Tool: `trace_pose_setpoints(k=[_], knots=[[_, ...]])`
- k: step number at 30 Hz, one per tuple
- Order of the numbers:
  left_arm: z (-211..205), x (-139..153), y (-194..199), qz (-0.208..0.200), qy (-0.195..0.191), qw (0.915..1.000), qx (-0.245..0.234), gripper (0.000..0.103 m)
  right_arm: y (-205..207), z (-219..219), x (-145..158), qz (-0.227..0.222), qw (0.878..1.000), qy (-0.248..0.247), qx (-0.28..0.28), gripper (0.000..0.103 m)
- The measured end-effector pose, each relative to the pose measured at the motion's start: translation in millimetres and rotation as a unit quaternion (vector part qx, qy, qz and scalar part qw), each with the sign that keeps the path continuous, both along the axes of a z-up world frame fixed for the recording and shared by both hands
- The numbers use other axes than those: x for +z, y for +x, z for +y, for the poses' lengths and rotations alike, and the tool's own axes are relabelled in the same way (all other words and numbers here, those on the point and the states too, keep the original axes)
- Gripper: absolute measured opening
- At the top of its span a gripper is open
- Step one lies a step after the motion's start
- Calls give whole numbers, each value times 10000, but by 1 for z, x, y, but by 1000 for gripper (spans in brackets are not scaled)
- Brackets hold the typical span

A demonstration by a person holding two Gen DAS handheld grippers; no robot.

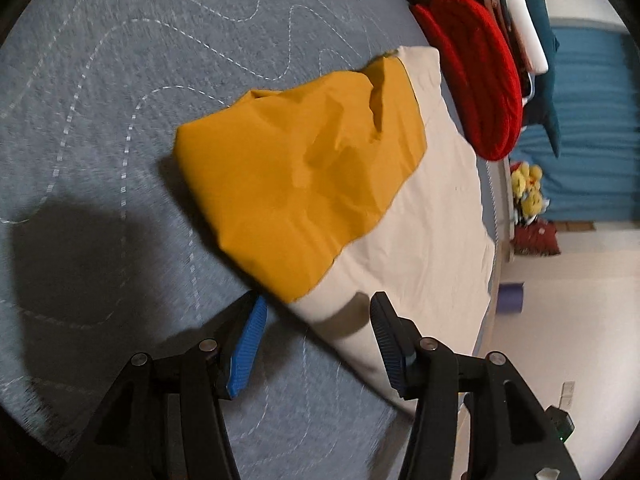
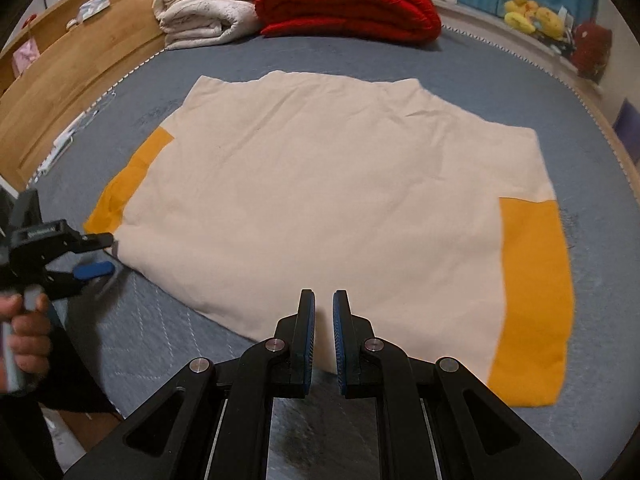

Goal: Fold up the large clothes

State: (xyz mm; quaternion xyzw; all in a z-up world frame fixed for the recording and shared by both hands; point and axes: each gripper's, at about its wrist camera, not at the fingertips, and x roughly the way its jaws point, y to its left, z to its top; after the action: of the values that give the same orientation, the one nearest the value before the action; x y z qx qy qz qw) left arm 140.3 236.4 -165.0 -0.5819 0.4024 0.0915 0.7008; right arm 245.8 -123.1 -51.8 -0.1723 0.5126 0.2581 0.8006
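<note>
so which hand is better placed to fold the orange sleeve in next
Left. The left gripper has its jaws open right beside the left orange sleeve. The right gripper, jaws nearly closed, sits over the cream hem, apart from the right sleeve.

This is a bedroom in a home. A wide bed with a grey-blue quilted cover (image 2: pixel 360 60) fills both views, its stitching running in wavy lines. A wooden bed frame (image 2: pixel 80 64) rises along the far left. At the far end of the bed lie folded white blankets (image 2: pixel 204 8) and a folded red blanket (image 2: pixel 348 0). Beyond the right edge, yellow plush toys (image 2: pixel 532 14) sit against a blue curtain (image 1: pixel 592 120), above a pale floor (image 1: pixel 560 320).
</note>
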Motion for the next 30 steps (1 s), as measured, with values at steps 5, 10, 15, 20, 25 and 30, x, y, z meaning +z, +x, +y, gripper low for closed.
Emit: trace_pose_setpoints(k=[5, 10, 15, 20, 25, 30], knots=[[2, -3, 12, -283, 126, 9992, 254, 52, 10, 9, -8, 189, 9998, 73, -64, 10], [1, -3, 27, -540, 418, 9966, 462, 55, 16, 11, -15, 343, 9994, 54, -67, 10], [-2, -4, 39, -735, 612, 9931, 685, 54, 17, 12, -16, 375, 9992, 88, -58, 10], [-2, 5, 46, -800, 826, 9917, 577, 16, 18, 14, -15, 335, 9992, 226, -30, 10], [-7, 55, 45, -911, 1452, 9845, 361, 12, 18, 28, -12, 266, 9986, 444, 83, 10], [11, 100, 30, -585, 1938, 9791, 177, 11, 15, 48, -10, 233, 9974, 624, 291, 10]])
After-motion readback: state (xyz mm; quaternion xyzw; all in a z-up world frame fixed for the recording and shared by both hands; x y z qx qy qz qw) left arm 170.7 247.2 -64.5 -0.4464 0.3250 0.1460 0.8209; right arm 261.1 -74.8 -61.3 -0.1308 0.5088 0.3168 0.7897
